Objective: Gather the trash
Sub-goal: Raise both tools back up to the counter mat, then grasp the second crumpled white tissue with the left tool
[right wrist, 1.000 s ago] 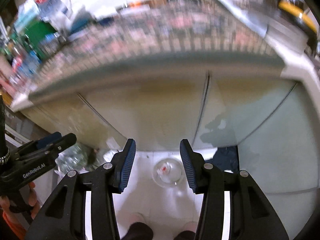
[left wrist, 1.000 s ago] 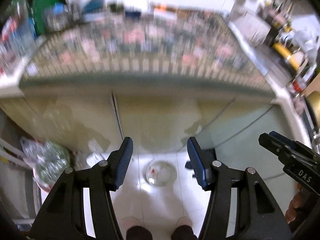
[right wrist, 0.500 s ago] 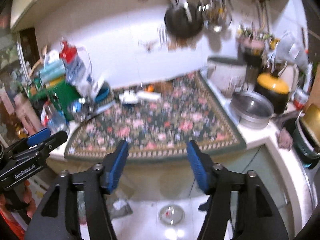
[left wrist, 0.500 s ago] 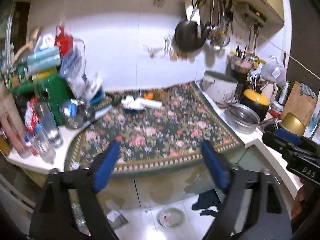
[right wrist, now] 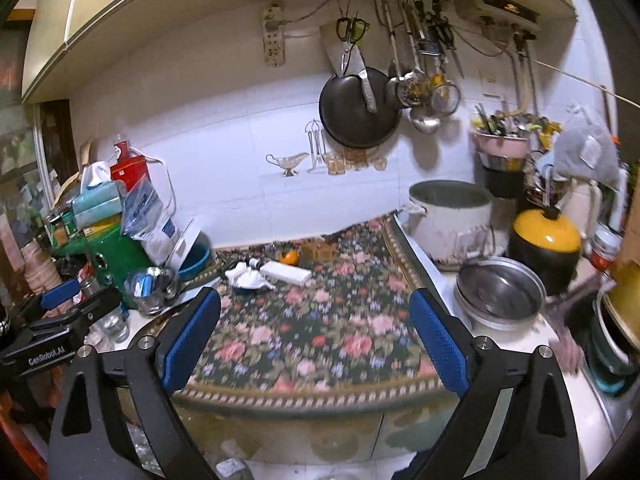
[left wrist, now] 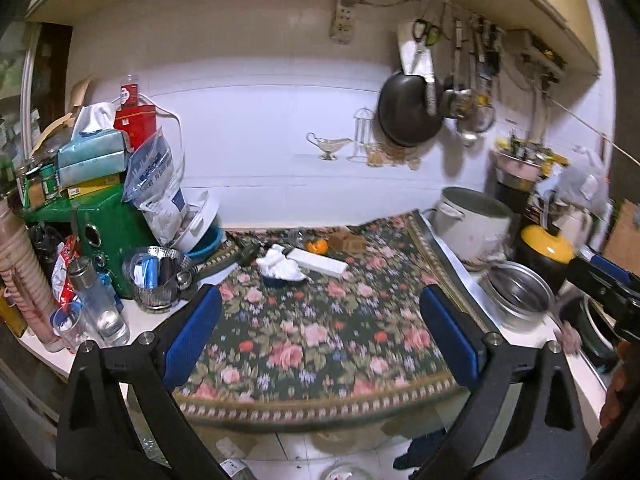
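Note:
A crumpled white tissue [left wrist: 280, 267] lies on the floral cloth [left wrist: 320, 332] at the back of the counter, next to a long white box [left wrist: 319, 263] and an orange peel [left wrist: 317, 245]. They also show in the right wrist view: the tissue [right wrist: 247, 274], the box [right wrist: 285, 271] and the peel [right wrist: 289, 256]. My left gripper [left wrist: 320, 336] is open and empty, well in front of the tissue. My right gripper [right wrist: 314, 334] is open and empty, beside it at the counter's front edge.
Left clutter: a green box [left wrist: 106, 232], a steel cup holder [left wrist: 158, 276], glasses [left wrist: 96, 312]. On the right: a white pot [left wrist: 472, 226], a steel bowl [left wrist: 520, 294], a yellow-lidded pot [left wrist: 550, 248]. A black pan [right wrist: 358, 108] hangs on the wall. Litter lies on the floor [left wrist: 232, 466].
Both grippers have swung up from the floor and cabinet front to face the countertop, and their jaws have opened wider.

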Demonstrator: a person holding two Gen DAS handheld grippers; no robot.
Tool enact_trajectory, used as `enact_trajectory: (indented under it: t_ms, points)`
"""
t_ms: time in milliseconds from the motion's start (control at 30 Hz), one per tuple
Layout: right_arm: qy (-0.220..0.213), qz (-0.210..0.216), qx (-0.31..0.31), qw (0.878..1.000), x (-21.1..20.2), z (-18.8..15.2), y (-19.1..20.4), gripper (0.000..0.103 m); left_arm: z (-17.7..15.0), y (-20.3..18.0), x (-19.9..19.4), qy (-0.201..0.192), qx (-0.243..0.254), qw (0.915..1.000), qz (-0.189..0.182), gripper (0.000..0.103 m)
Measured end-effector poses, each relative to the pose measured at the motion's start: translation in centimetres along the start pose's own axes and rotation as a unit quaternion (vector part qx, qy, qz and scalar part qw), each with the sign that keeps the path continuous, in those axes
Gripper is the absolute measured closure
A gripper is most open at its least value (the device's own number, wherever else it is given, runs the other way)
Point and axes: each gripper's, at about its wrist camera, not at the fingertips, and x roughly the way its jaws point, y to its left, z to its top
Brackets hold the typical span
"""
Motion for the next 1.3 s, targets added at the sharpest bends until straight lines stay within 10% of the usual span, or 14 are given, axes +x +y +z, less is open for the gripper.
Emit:
enact_trajectory:
  t_ms: [533, 967, 1300]
  points:
    - [0.099, 0.101, -0.069, 0.988, 16.1, 4.6, -6.5, 0.009, 2.3, 1.5, 17.1, 0.099, -0.106, 0.9842, 0.101, 0.003]
    - [0.172, 0.062, -0.017, 0.983, 27.9, 4.5, -4.5, 0.009, 2.8, 7.6, 37.2, 0.208, -0.048, 0.9767, 0.024, 0.004]
    - [0.233, 0.013, 0.051, 0.971, 36.2, 3.0, -3.1, 0.009, -1.5, 9.4, 49.1, 0.325, 0.007, 0.9453, -0.034, 0.053]
